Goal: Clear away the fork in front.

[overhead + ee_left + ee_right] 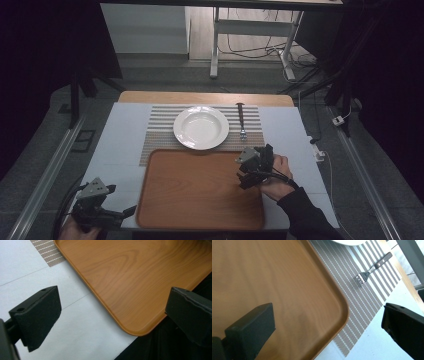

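High view has a wooden tray [200,190] at six o'clock on the table, its far edge overlapping a striped placemat [160,131]. A white plate [201,127] sits at twelve on the mat, a fork [242,120] just beside it at three. Right gripper [256,162] hovers over the tray's far right corner, jaws apart; left gripper [102,207], jaws apart too, sits at the near left corner.
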Demonstrator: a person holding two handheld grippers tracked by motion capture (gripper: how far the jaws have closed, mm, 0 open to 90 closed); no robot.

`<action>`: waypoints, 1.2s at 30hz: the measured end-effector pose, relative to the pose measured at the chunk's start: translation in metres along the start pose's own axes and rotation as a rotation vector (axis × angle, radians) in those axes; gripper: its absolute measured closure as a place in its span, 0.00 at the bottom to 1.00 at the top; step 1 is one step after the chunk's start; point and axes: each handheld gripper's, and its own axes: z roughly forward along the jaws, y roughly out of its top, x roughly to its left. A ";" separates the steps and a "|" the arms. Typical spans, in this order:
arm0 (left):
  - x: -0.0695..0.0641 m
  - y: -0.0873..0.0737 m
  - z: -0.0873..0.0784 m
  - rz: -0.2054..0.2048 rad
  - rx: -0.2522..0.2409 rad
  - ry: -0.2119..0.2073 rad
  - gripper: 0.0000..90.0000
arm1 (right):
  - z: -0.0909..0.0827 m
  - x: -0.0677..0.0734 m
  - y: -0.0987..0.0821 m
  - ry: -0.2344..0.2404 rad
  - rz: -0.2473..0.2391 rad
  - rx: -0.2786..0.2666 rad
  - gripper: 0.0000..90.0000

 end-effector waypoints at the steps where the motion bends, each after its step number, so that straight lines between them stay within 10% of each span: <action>1: 0.000 0.000 0.000 0.000 0.000 0.000 0.01 | 0.003 -0.002 0.001 -0.006 -0.008 0.005 0.00; 36: 0.004 0.000 0.000 -0.031 0.002 -0.019 0.01 | 0.095 -0.063 0.029 -0.192 -0.190 0.178 0.03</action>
